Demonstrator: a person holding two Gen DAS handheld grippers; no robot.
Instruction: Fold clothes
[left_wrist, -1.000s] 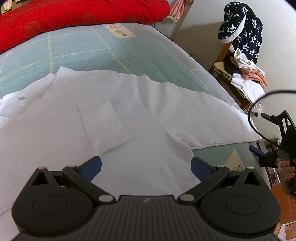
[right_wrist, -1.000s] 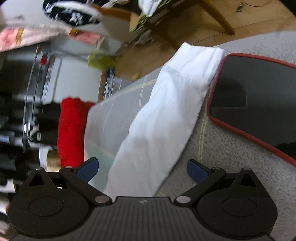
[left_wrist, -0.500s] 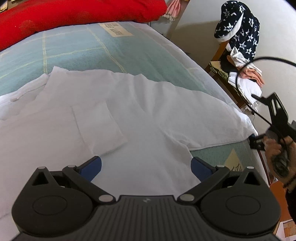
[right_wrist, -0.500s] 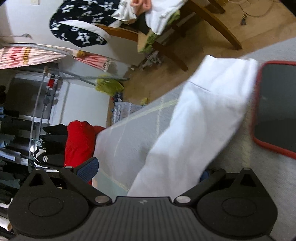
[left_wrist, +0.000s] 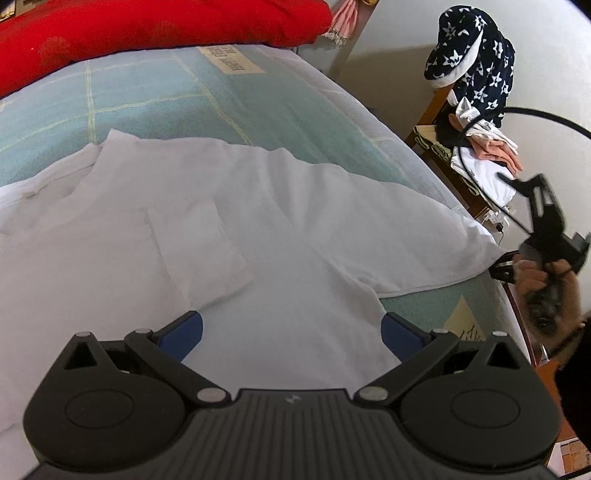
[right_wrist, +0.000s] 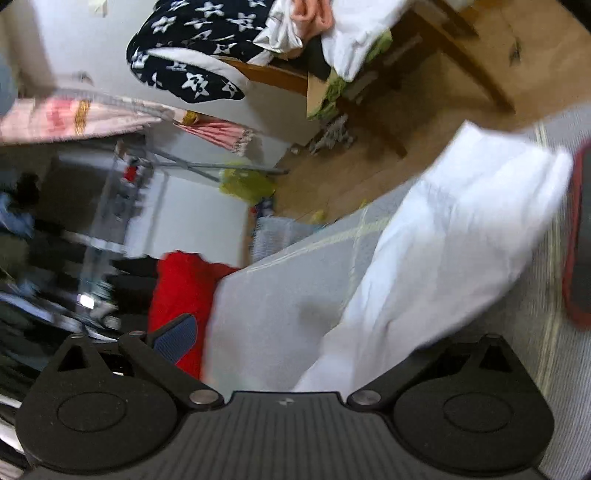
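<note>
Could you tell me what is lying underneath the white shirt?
The white shirt lies spread on a pale green checked bed cover, which shows beyond its edges. Whatever else is beneath the cloth is hidden.

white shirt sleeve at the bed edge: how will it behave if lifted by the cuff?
Probably floppy: the white shirt lies creased flat on the bed. Likely light, thin cloth. The sleeve would probably drape and trail from the right gripper.

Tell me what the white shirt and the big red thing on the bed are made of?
The shirt looks like thin woven cloth, maybe cotton: matte, with soft creases and a stitched pocket. The red thing looks like a plush, fuzzy blanket or pillow; its surface is puffy and dull. The bed cover under them seems a slightly nubby, towel-like fabric. I can't be sure of the fibres.
</note>
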